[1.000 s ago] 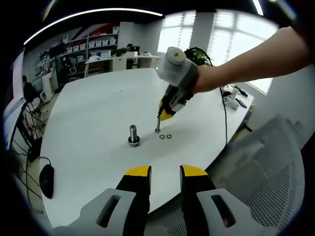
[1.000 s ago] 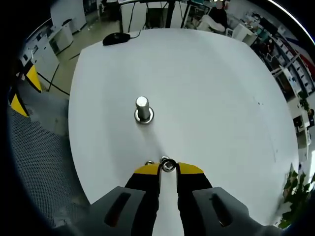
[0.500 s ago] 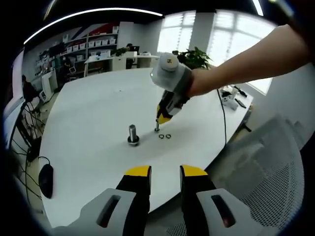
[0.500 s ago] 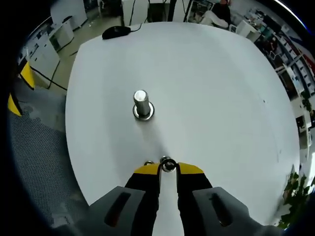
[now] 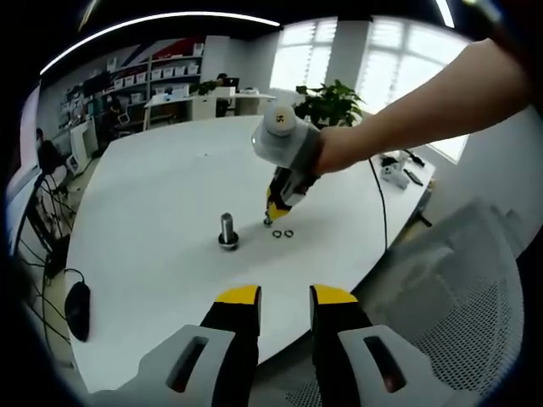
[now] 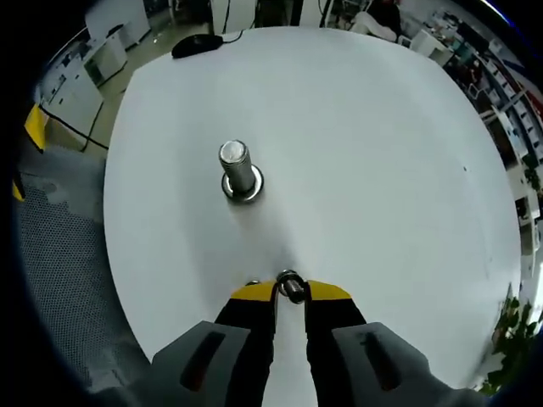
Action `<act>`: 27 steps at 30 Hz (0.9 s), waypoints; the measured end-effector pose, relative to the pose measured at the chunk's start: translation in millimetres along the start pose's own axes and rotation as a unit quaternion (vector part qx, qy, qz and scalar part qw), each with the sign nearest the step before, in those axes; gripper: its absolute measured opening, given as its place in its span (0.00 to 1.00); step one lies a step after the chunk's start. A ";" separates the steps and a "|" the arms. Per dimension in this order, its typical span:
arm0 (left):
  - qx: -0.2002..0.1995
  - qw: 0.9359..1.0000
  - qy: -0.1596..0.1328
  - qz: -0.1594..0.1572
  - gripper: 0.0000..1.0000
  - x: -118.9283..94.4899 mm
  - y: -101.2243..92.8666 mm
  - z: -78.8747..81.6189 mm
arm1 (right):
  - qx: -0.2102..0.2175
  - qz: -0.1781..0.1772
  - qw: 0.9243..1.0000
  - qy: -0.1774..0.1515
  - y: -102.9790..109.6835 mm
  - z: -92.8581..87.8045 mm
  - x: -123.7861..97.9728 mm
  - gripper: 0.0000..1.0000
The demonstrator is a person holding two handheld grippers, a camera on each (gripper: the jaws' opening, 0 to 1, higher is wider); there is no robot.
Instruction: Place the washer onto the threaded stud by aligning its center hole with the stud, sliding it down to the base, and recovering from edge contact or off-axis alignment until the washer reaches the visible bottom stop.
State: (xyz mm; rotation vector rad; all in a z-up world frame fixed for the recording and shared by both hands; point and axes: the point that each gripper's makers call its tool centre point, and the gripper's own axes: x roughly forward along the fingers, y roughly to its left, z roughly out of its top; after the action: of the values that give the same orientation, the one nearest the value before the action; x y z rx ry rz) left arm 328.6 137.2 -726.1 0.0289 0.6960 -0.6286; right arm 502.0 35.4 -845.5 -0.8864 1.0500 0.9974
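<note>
No readable text, label, brand or number in either view. Marks on shelf boxes (image 5: 157, 78) at back of room too small and blurred to make out.

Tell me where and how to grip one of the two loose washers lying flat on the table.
Grip across the outer rim, jaws on opposite edges, coming down steeply from above. The two loose washers lie flat on the white table, so only their thin edges offer purchase. Approach from the side away from the stud, probably one washer at a time. The right gripper already pinches a washer.
</note>
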 end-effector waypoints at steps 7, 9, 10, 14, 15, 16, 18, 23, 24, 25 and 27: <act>-0.002 1.000 0.002 0.000 0.20 0.2 0.3 -1.1 | 0.001 0.002 1.000 0.005 2.0 -3.4 9.8 0.14; -0.002 1.000 0.004 -0.001 0.20 0.7 0.1 -1.8 | 0.000 0.003 1.000 0.007 2.7 -4.2 10.8 0.14; -0.001 1.000 0.005 -0.001 0.20 0.7 -0.1 -2.0 | -0.001 0.003 1.000 0.007 3.0 -4.2 11.2 0.14; -0.001 1.000 0.007 -0.001 0.20 1.0 0.0 -2.7 | 0.001 0.006 1.000 0.008 2.3 -4.7 13.6 0.14; -0.001 1.000 0.007 -0.001 0.20 1.0 -0.1 -2.6 | 0.001 0.007 1.000 0.008 2.5 -4.8 13.4 0.14; -0.001 1.000 0.007 -0.001 0.20 1.1 0.0 -2.6 | 0.003 0.007 1.000 0.007 2.3 -4.7 13.2 0.15; 0.000 1.000 0.008 -0.001 0.20 1.4 0.1 -3.0 | 0.007 0.009 1.000 0.006 2.6 -4.9 12.6 0.15; -0.001 1.000 0.010 -0.002 0.20 1.9 -0.1 -3.9 | 0.007 0.008 1.000 0.003 1.2 -6.5 11.4 0.15; -0.001 1.000 0.009 -0.002 0.20 1.8 0.0 -3.6 | 0.006 0.006 1.000 0.001 0.4 -7.1 9.6 0.16; -0.001 1.000 0.009 -0.003 0.20 1.8 -0.3 -3.3 | 0.006 0.006 1.000 -0.001 1.0 -7.0 7.8 0.16; 0.000 1.000 0.009 -0.005 0.20 2.2 -0.7 -3.2 | 0.010 0.005 1.000 -0.004 1.0 -8.4 3.8 0.16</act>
State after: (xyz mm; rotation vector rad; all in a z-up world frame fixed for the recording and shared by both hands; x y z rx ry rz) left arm 327.6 136.2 -729.8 0.0306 0.7142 -0.6379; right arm 499.5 28.8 -851.5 -0.8605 1.0571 0.9967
